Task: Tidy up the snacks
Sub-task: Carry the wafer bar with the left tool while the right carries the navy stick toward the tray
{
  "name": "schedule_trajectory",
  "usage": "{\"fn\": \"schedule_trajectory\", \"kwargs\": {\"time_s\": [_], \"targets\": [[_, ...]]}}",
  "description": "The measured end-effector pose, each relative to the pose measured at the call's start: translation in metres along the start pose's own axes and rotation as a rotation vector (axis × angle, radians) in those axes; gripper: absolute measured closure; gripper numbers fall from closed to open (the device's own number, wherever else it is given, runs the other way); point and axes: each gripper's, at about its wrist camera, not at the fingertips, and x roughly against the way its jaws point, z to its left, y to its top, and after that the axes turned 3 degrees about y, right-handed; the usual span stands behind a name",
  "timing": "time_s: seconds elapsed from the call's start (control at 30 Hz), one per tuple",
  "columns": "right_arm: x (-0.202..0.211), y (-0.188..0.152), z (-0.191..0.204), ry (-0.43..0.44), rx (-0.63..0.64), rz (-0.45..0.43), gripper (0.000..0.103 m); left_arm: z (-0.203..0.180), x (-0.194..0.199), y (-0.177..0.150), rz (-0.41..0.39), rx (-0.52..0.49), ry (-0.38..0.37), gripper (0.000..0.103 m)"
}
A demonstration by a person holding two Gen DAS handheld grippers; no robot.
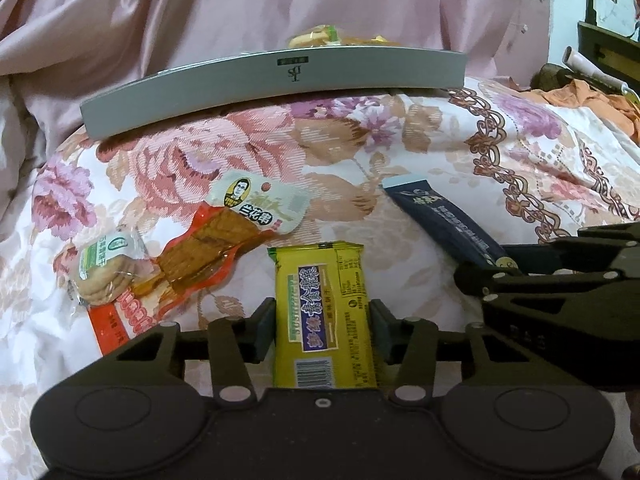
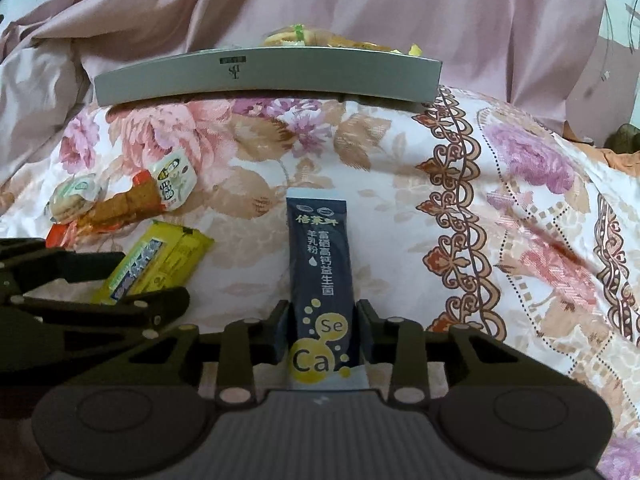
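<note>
My left gripper [image 1: 323, 330] is shut on a yellow biscuit pack [image 1: 323, 312], which lies lengthwise between its pads on the floral bedspread. My right gripper [image 2: 322, 330] is shut on a dark blue powder sachet [image 2: 320, 264] marked "Ca" and "Se". Each gripper shows in the other's view: the right one [image 1: 560, 280] beside the sachet [image 1: 444, 224], the left one [image 2: 80, 292] on the yellow pack [image 2: 156, 260]. A grey tray [image 1: 276, 80] stands at the far side and holds some snacks [image 1: 316, 36]; it also shows in the right wrist view [image 2: 268, 76].
An orange-red tofu snack pack [image 1: 200, 256] and a small clear biscuit pack [image 1: 104, 272] lie left of the yellow pack, also seen in the right wrist view [image 2: 120, 200]. Pink bedding [image 1: 240, 0] rises behind the tray. Orange cloth [image 1: 600, 100] lies far right.
</note>
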Motion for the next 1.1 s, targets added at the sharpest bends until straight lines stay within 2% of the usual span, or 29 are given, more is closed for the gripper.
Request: {"fn": "schedule_trajectory", "kwargs": {"time_s": [0.13, 0.27, 0.47, 0.63, 0.77, 0.87, 1.1], "targets": [[0.001, 0.001, 0.003, -0.007, 0.014, -0.011, 0.071, 0.000, 0.002, -0.001, -0.010, 0.007, 0.000, 0.053], [0.003, 0.000, 0.012, -0.031, 0.083, -0.025, 0.073, 0.001, 0.004, -0.002, -0.020, 0.012, 0.001, 0.053], [0.002, -0.010, 0.037, -0.153, 0.344, -0.092, 0.073, 0.000, 0.009, -0.002, -0.041, 0.009, 0.000, 0.053], [0.009, -0.014, 0.046, -0.228, 0.445, -0.161, 0.074, 0.001, 0.020, 0.003, -0.081, 0.014, 0.004, 0.053], [0.018, -0.015, 0.050, -0.277, 0.498, -0.228, 0.074, 0.005, 0.035, 0.010, -0.135, 0.066, -0.006, 0.053], [0.028, -0.014, 0.050, -0.302, 0.503, -0.282, 0.074, 0.006, 0.043, 0.017, -0.168, 0.082, -0.004, 0.053], [0.047, -0.001, 0.041, -0.319, 0.412, -0.399, 0.073, 0.005, 0.059, 0.051, -0.251, 0.065, 0.022, 0.053]]}}
